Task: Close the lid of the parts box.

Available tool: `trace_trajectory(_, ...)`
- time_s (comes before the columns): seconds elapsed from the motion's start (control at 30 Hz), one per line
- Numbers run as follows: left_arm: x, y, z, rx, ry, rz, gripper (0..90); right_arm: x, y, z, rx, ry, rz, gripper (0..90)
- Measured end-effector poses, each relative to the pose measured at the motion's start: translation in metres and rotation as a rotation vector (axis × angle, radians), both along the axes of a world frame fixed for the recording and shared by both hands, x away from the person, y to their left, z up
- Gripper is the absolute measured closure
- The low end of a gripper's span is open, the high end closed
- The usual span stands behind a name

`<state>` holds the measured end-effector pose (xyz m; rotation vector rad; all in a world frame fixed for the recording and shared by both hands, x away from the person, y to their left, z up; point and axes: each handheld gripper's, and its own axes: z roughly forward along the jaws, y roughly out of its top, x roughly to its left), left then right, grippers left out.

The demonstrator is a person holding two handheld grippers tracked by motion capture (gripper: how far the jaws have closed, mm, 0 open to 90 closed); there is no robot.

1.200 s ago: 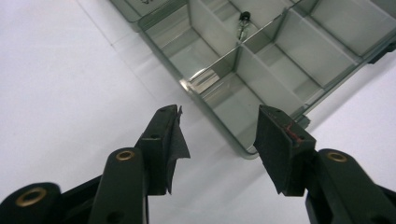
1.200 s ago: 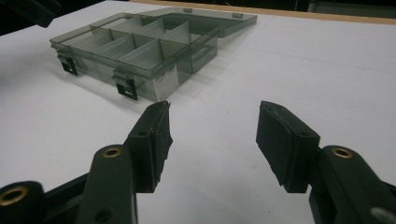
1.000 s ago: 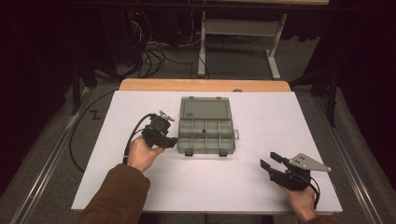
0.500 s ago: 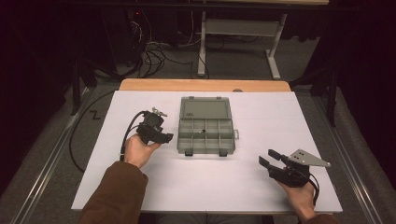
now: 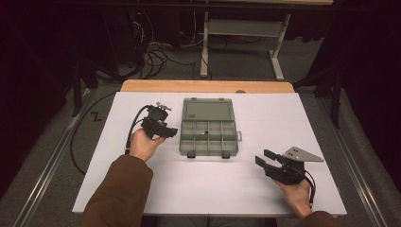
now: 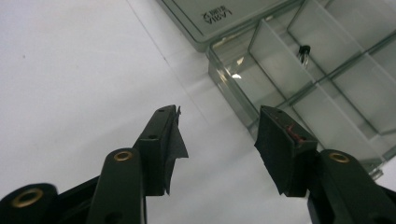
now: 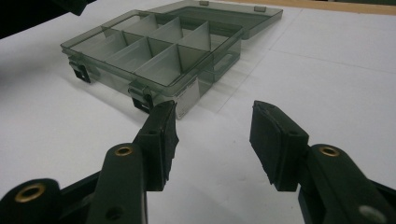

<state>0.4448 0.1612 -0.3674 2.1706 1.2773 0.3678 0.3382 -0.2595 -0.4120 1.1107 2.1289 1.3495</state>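
The compartment box (image 5: 208, 126) lay open at the middle of the white counter (image 5: 118, 189), its lid (image 5: 207, 109) folded flat toward 12 o'clock and the divided tray toward 6 o'clock, with two dark latches on the near edge. One small dark part (image 6: 304, 52) sat in a middle compartment of the tray; its kind could not be made out. The left gripper (image 5: 165, 131) was held at 9 o'clock from the box, just beside its left wall and not touching it, jaws pointing toward 3 o'clock. In the left gripper view the jaws stood apart with nothing between the pads, bare counter below them, and the corner of the tray beyond the right-hand jaw. The right gripper (image 5: 265, 159) rested at 4 o'clock from the box, well apart from it, jaws pointing toward 10 o'clock, with the grey plate (image 5: 302, 154) on top. Its jaws had just been closing a little, yet remained wide apart with nothing between them; the right gripper view looked across bare counter to the latch side of the tray. A cable (image 5: 135, 124) looped from the left gripper toward 8 o'clock and off the counter edge.
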Motion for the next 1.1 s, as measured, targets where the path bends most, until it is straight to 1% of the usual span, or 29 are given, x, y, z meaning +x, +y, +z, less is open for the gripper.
trace_trajectory(0.07, 0.002, -0.001, -0.001, -0.008, 0.005, 0.0, 47.4, 0.001, 0.001, 0.0, -0.001, 0.005, -0.002, 51.8)
trace_trajectory(0.13, 0.005, -0.003, -0.001, 0.0, 0.007, -0.002, 46.8, 0.002, 0.003, 0.001, -0.007, 0.011, -0.003, 52.9)
trace_trajectory(0.2, 0.007, -0.004, -0.001, 0.006, 0.005, -0.003, 46.5, 0.004, 0.005, 0.002, -0.009, 0.027, -0.002, 54.1)
trace_trajectory(0.3, 0.01, -0.005, 0.002, -0.01, 0.005, -0.002, 46.1, 0.006, 0.008, 0.004, -0.006, 0.039, 0.004, 55.5)
trace_trajectory(0.4, 0.014, -0.007, 0.006, -0.004, -0.005, -0.002, 45.7, 0.008, 0.011, 0.006, -0.012, 0.058, 0.013, 57.1)
trace_trajectory(0.47, 0.016, -0.008, 0.008, -0.018, -0.018, 0.004, 45.5, 0.01, 0.014, 0.007, -0.019, 0.065, 0.019, 57.6)
trace_trajectory(0.5, 0.017, -0.008, 0.009, -0.024, -0.018, 0.007, 45.5, 0.012, 0.015, 0.008, -0.011, 0.069, 0.025, 57.6)
trace_trajectory(0.53, 0.019, -0.009, 0.008, -0.02, -0.017, 0.011, 45.5, 0.013, 0.016, 0.008, 0.0, 0.078, 0.029, 57.5)
trace_trajectory(0.57, 0.021, -0.01, 0.007, -0.011, -0.014, 0.011, 45.6, 0.014, 0.018, 0.009, -0.001, 0.083, 0.035, 57.5)
trace_trajectory(0.7, 0.03, -0.011, 0.005, -0.014, -0.004, 0.022, 45.5, 0.02, 0.026, 0.013, -0.013, 0.095, 0.049, 59.0)
trace_trajectory(0.83, 0.036, -0.014, 0.006, -0.029, -0.016, 0.034, 45.3, 0.028, 0.031, 0.017, -0.032, 0.109, 0.043, 61.0)
trace_trajectory(0.93, 0.039, -0.019, 0.005, 0.005, -0.019, 0.024, 45.2, 0.035, 0.035, 0.019, -0.045, 0.127, 0.035, 63.8)
trace_trajectory(1.1, 0.044, -0.023, 0.006, 0.005, -0.026, 0.02, 44.7, 0.046, 0.041, 0.022, -0.073, 0.15, 0.028, 65.4)
